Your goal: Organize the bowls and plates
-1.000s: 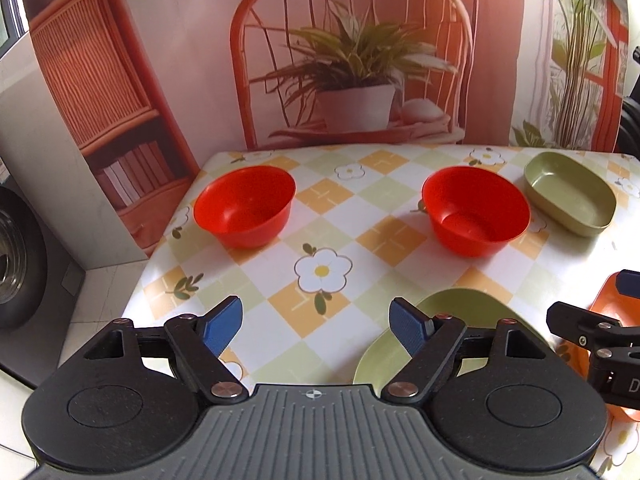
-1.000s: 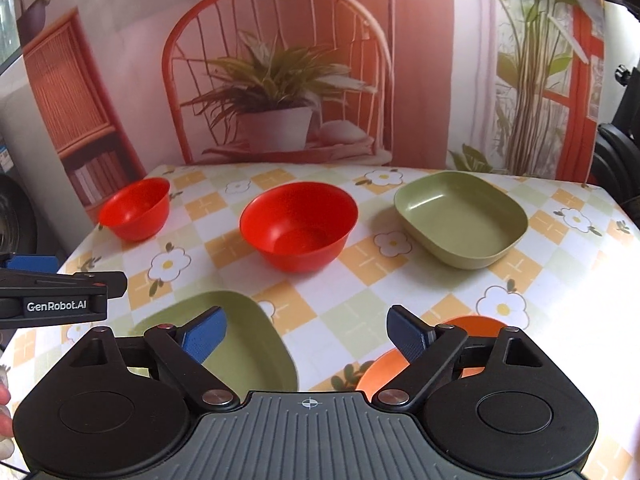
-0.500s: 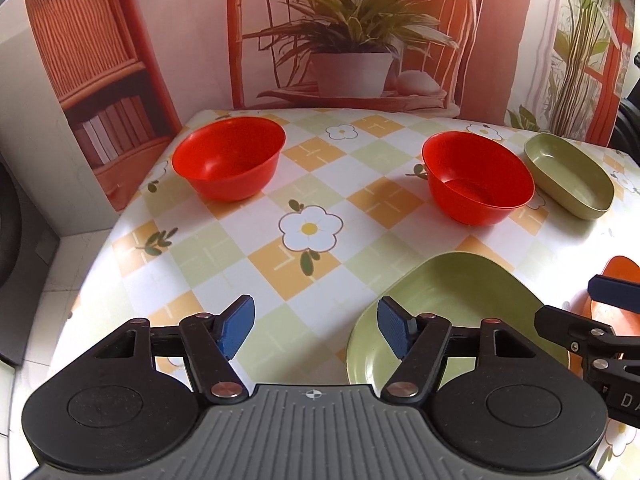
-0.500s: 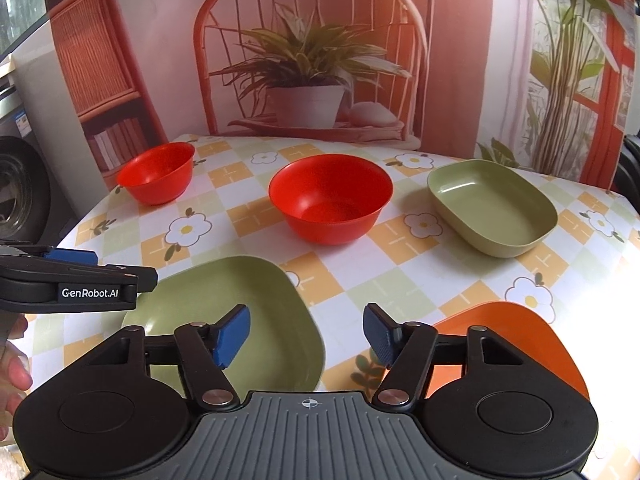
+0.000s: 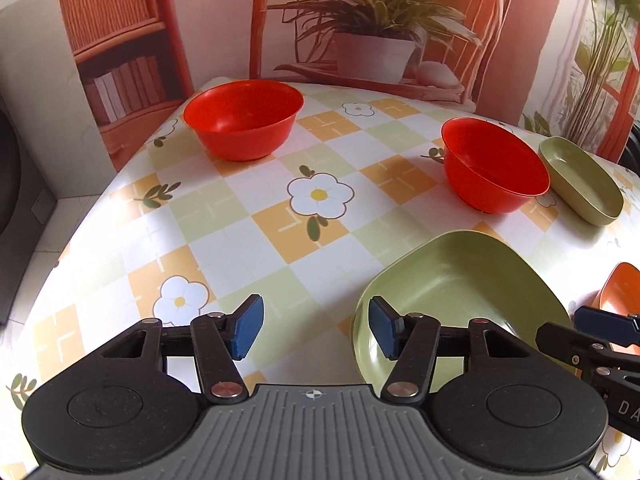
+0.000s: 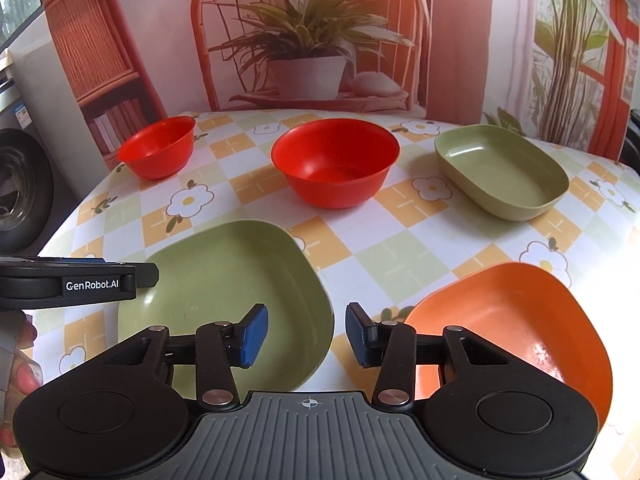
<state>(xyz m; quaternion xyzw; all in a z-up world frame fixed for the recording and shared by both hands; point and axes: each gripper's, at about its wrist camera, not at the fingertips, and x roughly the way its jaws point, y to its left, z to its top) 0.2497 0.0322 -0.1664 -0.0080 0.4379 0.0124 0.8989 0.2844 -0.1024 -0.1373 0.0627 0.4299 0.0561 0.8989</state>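
Observation:
Two red bowls stand at the back of the table: a left red bowl and a middle red bowl. A deep green dish lies at the back right. Near the front lie a flat green plate and an orange plate. My left gripper is open above the tablecloth, its right finger over the green plate's left rim. My right gripper is open, empty, above the gap between the green and orange plates.
The table has a checked flower-print cloth and drops off at its left edge. A printed backdrop of a chair and potted plant stands behind it. A hand shows at the lower left of the right wrist view.
Both grippers have risen and tilted down, so more of the table shows. The jaws of each have narrowed somewhat but stay open. No dish has moved.

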